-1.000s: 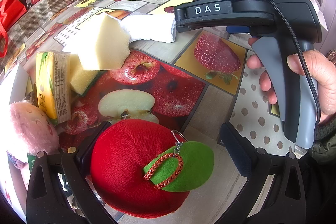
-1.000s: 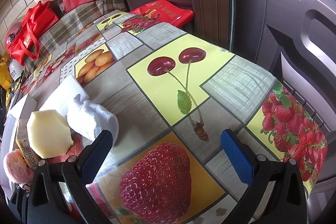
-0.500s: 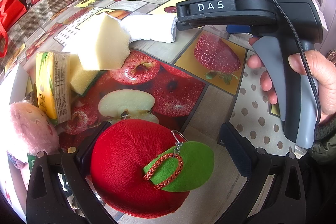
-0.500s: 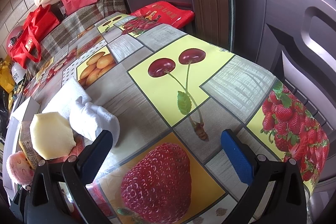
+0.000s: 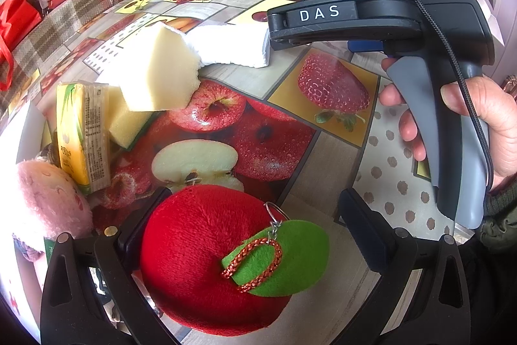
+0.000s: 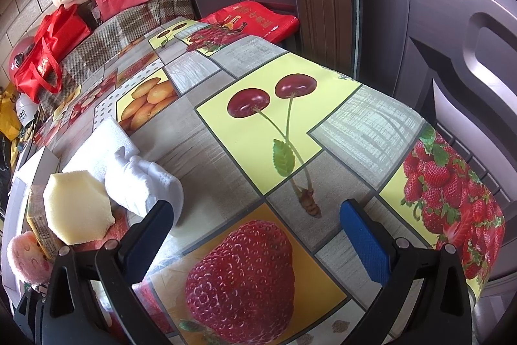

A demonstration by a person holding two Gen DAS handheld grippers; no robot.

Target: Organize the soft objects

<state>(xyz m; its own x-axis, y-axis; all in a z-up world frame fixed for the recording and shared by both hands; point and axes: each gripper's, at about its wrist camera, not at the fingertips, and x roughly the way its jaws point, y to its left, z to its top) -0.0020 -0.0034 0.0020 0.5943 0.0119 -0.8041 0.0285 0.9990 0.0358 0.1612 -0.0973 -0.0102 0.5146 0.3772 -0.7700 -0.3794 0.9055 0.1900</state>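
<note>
Sitting between the spread fingers of the left gripper (image 5: 255, 215), just near of the printed apple half (image 5: 197, 162), the plush apple (image 5: 206, 274) looks light and squashy, best pinched across its round body, while the right gripper (image 6: 258, 228) hangs wide and empty.

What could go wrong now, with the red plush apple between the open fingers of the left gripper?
1. The left gripper is open, and the red plush apple sits off-centre against one finger; closing may push it aside.
2. The green leaf and metal ring may get pinched.
3. The pink plush lies close and may get bumped.
</note>
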